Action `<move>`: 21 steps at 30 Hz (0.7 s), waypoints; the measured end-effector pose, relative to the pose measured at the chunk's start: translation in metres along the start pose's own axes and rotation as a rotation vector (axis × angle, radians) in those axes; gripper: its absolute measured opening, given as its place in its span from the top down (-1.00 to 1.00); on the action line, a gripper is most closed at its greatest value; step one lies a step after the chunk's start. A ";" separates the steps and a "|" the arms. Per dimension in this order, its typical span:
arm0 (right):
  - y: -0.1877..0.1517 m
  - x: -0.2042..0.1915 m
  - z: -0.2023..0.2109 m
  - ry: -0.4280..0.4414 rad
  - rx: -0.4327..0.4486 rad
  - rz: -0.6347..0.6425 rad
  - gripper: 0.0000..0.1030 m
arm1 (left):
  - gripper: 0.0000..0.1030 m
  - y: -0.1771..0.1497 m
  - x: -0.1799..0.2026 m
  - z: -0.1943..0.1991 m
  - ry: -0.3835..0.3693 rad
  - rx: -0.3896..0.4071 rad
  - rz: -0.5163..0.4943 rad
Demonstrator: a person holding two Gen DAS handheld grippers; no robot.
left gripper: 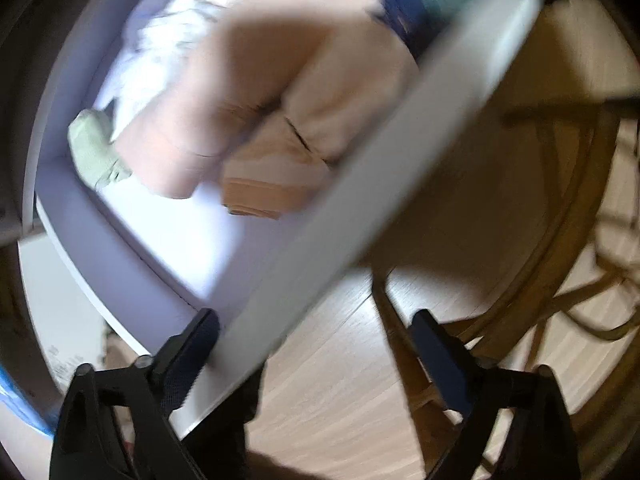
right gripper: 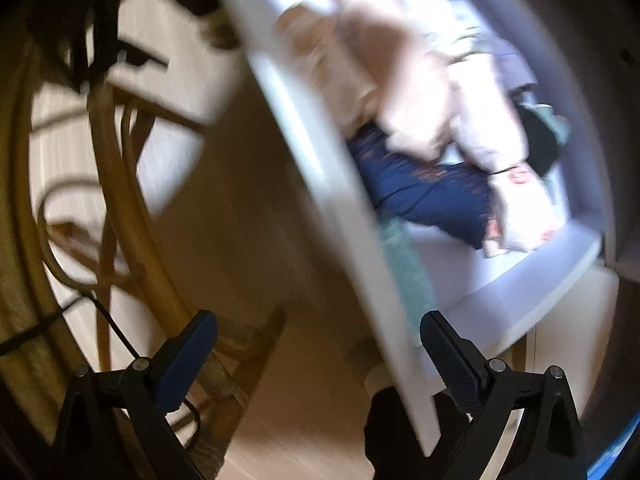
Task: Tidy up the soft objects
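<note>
Both tools gape wide with nothing held: the left tool [left gripper: 312, 330] and right tool [right gripper: 318, 330] each straddle the front panel of the open white drawer [left gripper: 360, 184]. Inside lie a pale pink garment [left gripper: 256, 92], a navy cloth [right gripper: 432, 192] and a green cloth [left gripper: 94, 148], blurred.

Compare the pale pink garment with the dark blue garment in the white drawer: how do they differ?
The pale pink garment is light and plain; the dark blue garment is dark with small reddish specks. The pink one is bulkier and lies partly on top of the blue one, which shows only from beneath it. Both are soft cloth inside the white drawer.
</note>
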State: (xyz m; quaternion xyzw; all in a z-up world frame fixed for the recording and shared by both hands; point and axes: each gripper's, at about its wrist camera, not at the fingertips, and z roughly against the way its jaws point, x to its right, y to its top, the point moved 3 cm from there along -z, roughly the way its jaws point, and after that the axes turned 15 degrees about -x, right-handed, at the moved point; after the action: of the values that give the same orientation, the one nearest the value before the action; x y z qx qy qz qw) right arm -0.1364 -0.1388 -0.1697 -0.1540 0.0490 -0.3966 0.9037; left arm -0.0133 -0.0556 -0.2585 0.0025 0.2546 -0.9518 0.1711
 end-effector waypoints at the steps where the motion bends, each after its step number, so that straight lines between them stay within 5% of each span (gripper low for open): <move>1: -0.002 0.007 0.011 0.012 0.038 -0.033 -0.98 | -0.80 -0.002 -0.002 0.014 -0.073 0.029 0.026; 4: 0.000 0.033 0.042 0.019 0.159 -0.168 -1.00 | -0.80 -0.004 -0.029 0.055 -0.295 0.161 0.099; 8: 0.001 0.076 0.061 0.038 0.245 -0.441 -1.00 | -0.81 0.000 -0.065 0.076 -0.415 0.260 0.299; 13: 0.004 0.104 0.034 0.090 0.191 -0.734 -1.00 | -0.81 0.018 -0.100 0.062 -0.302 0.246 0.602; 21: 0.006 0.100 -0.009 0.115 0.057 -0.879 -1.00 | -0.81 0.033 -0.104 0.040 -0.180 0.223 0.758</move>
State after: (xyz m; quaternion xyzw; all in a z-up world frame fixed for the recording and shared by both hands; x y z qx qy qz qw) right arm -0.0659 -0.2105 -0.1769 -0.1126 0.0180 -0.7524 0.6488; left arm 0.0986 -0.0682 -0.2300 0.0315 0.1151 -0.8394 0.5303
